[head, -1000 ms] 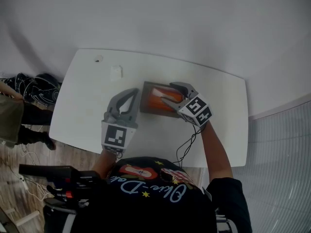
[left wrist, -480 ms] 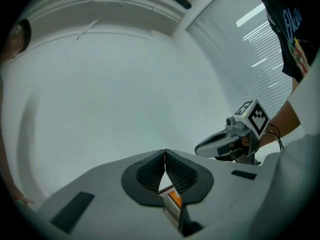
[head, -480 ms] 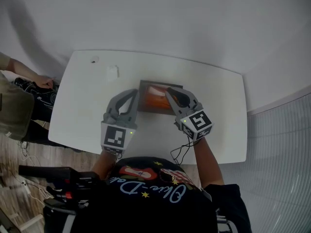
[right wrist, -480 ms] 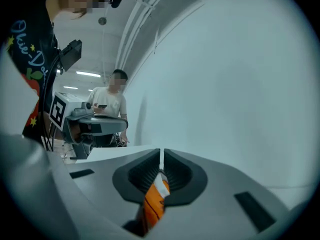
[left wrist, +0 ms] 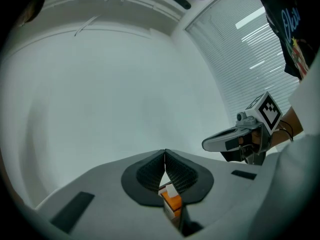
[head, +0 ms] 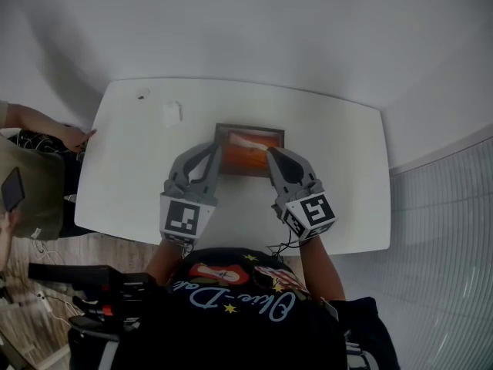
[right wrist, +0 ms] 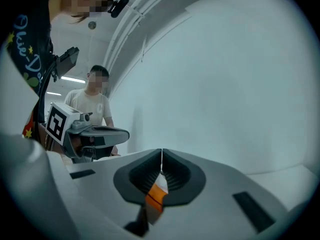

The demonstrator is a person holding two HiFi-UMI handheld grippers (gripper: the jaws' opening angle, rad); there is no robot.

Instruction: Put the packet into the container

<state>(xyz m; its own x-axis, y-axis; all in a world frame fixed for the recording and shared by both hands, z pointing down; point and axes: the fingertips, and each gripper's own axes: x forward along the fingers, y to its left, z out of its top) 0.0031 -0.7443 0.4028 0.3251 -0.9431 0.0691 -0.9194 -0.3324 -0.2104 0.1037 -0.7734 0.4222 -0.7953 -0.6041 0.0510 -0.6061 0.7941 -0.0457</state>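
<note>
1. On the white tabletop (head: 339, 176), toward the far middle: seeing the orange packet (head: 245, 156) lying inside the dark container (head: 248, 127), so probably nothing left but backing off.
2. Right tool (right wrist: 161, 155): just been closing, now shut tip to tip on nothing, with only a sliver of orange showing through the gap lower down. Left tool (left wrist: 165, 155): same deal, shut and empty.
3. Biggest risk from here: clipping the container's near rim with either tool, given tips parked just beside its two near corners. Would shove or tip the thing and maybe spill the packet.
4. Can't tell the packet's fit from up top; might be riding up one wall and pop out on a bump.
5. Around: small white bit (head: 172, 112) and a tiny dark dot (head: 142, 94) toward the far left corner, well apart from the container. Bystander's hand (head: 77, 137) resting at the left edge, also well clear.
6. Nothing standing in the way of pulling both tools straight back.
</note>
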